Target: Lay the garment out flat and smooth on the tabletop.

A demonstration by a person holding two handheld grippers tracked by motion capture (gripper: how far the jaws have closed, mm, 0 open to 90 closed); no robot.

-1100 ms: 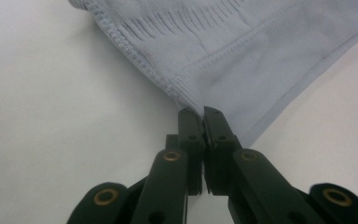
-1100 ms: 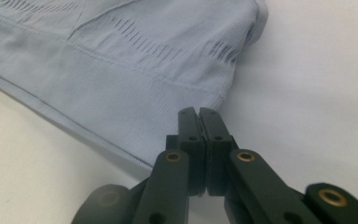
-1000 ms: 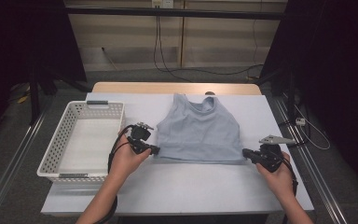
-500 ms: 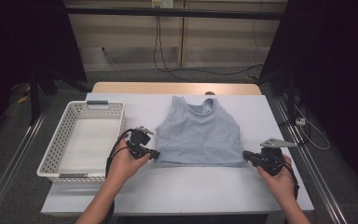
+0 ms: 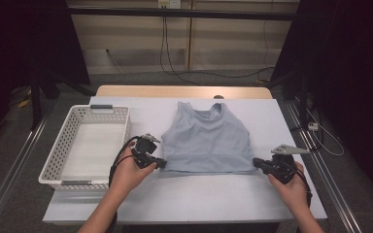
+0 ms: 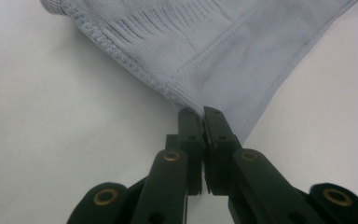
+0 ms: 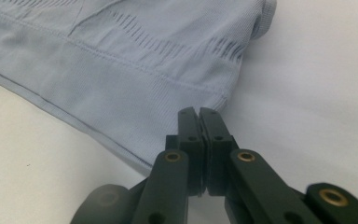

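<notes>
A light blue sleeveless top lies flat on the white table, neck toward the far side. My left gripper sits at the hem's left corner, jaws shut on the fabric. In the left gripper view the gripper pinches the ribbed edge of the top. My right gripper is at the hem's right corner. The right gripper view shows that gripper shut on the corner of the top.
A white perforated basket stands on the table's left side, beside my left hand. A bare wooden strip runs along the table's far edge. Dark curtains and cables lie beyond the table.
My left gripper has slid a little toward the table's near edge, drawing the hem's left corner with it. The right gripper has stayed put.
</notes>
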